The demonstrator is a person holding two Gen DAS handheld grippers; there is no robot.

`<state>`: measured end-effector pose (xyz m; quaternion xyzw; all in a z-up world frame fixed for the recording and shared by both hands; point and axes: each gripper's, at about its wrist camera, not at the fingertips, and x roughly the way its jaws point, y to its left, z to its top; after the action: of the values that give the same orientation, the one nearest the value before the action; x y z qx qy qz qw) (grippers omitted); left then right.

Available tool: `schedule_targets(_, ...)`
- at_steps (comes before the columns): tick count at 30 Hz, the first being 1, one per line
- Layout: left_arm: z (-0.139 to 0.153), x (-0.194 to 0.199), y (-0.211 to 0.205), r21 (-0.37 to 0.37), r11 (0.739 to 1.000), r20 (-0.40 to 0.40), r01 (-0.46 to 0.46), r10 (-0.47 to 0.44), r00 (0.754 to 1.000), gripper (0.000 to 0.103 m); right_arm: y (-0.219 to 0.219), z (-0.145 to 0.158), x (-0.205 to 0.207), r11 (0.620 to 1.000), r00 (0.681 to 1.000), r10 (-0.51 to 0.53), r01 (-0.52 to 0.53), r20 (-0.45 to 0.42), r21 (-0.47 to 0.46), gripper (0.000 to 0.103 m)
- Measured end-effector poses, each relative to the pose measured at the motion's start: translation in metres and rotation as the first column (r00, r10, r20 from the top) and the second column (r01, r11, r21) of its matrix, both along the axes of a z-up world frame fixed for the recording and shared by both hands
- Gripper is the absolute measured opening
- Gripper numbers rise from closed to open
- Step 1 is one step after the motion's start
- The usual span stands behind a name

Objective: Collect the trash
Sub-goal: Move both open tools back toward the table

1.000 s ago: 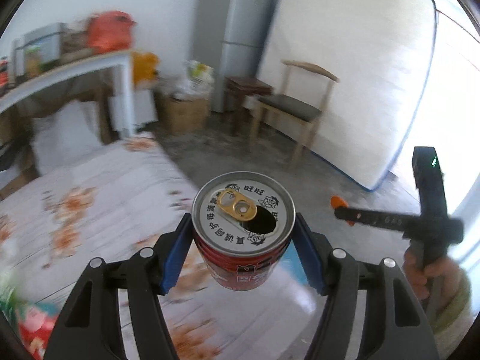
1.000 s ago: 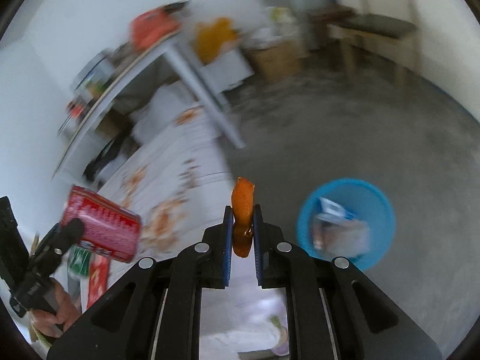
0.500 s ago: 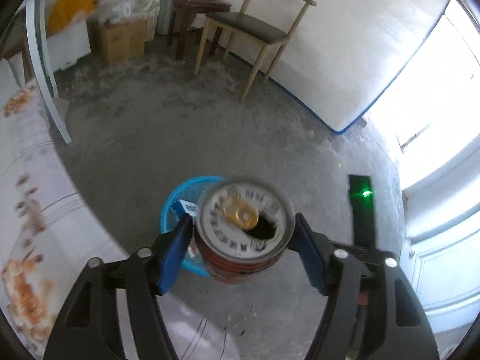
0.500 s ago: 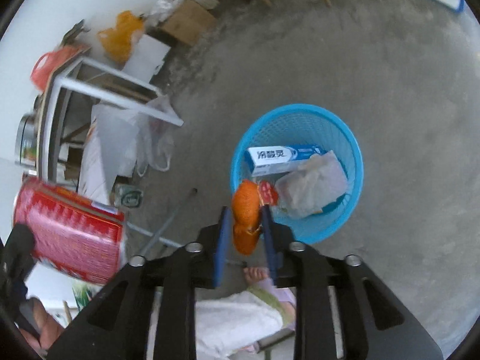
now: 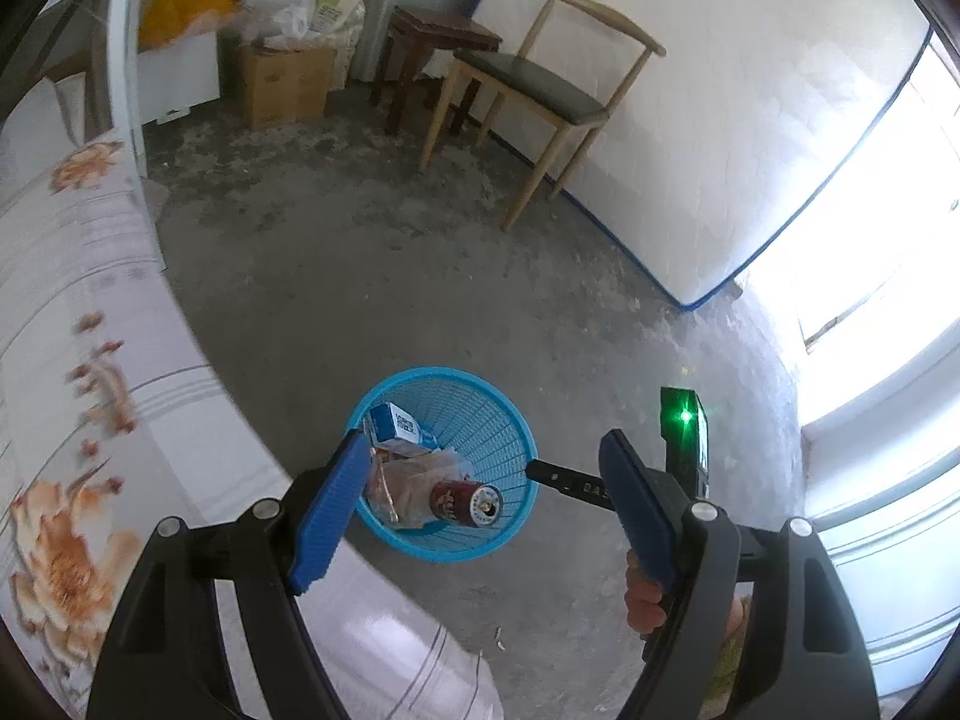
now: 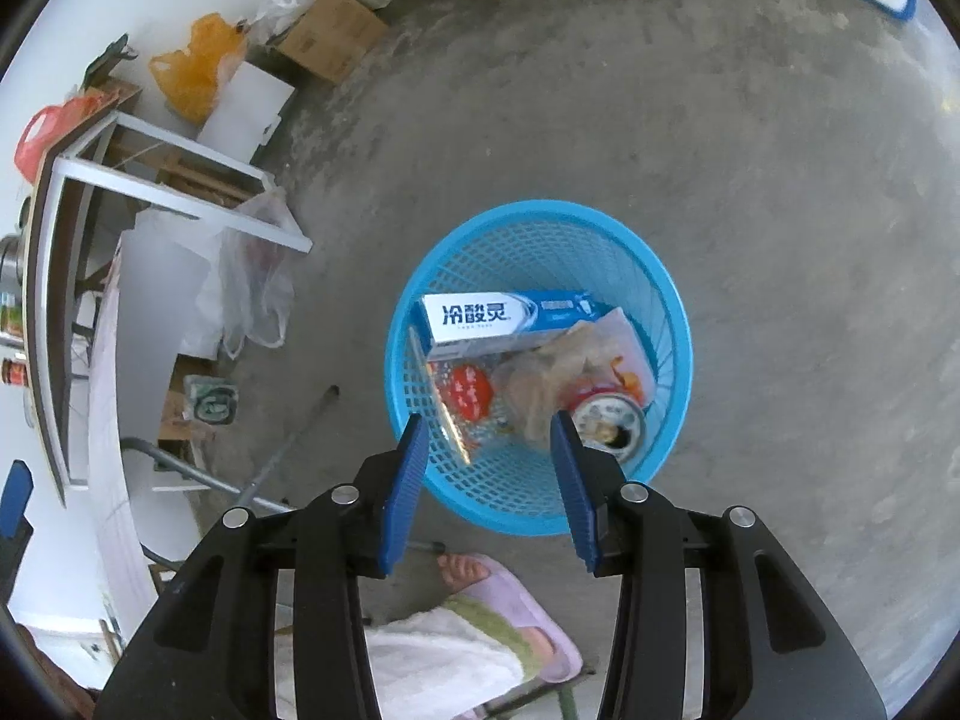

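Down in the blue mesh wastebasket (image 6: 672, 324) on the concrete floor (image 6: 750, 120) lies the trash: a red drink can (image 6: 606, 417) on its side, its opened top facing up toward your right tongs (image 6: 491, 483), against the wall of the basket nearest your right fingertip. In the left view the same can (image 5: 465, 501) lies with its long axis roughly across the basket (image 5: 510, 420), top end pointing right.

Beside the can: crumpled clear wrapper (image 6: 552, 378), a snack bag with a red disc on it (image 6: 471, 393), and a toothpaste box (image 6: 504, 315) leaning across the far side.

Your right tongs hang straight above the near rim, jaws wide, nothing between them. Your left tongs (image 5: 486, 504) are also spread wide and empty, looking down at the basket from the bed side; the right tool's body with its green light (image 5: 684, 417) shows just past the basket.

Judgement: both drops look done; the coming move turns away from the basket, toward whatever trash remains.

Around: flowered bed sheet (image 5: 72, 360) to your left, a white-framed worktop (image 6: 78, 180) with clutter on it, a plastic bag hanging at its leg (image 6: 258, 288), a cardboard box (image 6: 333, 33), a wooden chair (image 5: 534, 78). Your slippered foot (image 6: 498, 582) stands just beside the basket. Mind it, and the rod lying on the floor (image 6: 294, 432).
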<state>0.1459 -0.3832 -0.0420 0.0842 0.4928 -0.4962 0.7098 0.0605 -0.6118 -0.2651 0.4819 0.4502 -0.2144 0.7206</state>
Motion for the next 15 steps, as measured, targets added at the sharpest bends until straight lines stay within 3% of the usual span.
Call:
schedule_targets(8,0.030,-0.007,0.069,-0.067,0.997,0.036,-0.048,0.050,0.998,0.078,0.029,0.059,-0.010,0.993,0.996,0.060,-0.052,0.072,-0.110,0.061)
schedule_targets(12,0.046,-0.011,0.128,-0.095,0.991,0.083,-0.099,0.107,0.991,0.078,0.052,0.100,-0.006,0.984,0.982,0.119,-0.096,0.148,-0.153,0.068)
schedule_targets(15,0.056,-0.012,0.191,-0.129,0.977,0.143,-0.168,0.186,0.972,0.080,0.076,0.134,0.006,0.971,0.959,0.194,-0.157,0.205,-0.180,0.070)
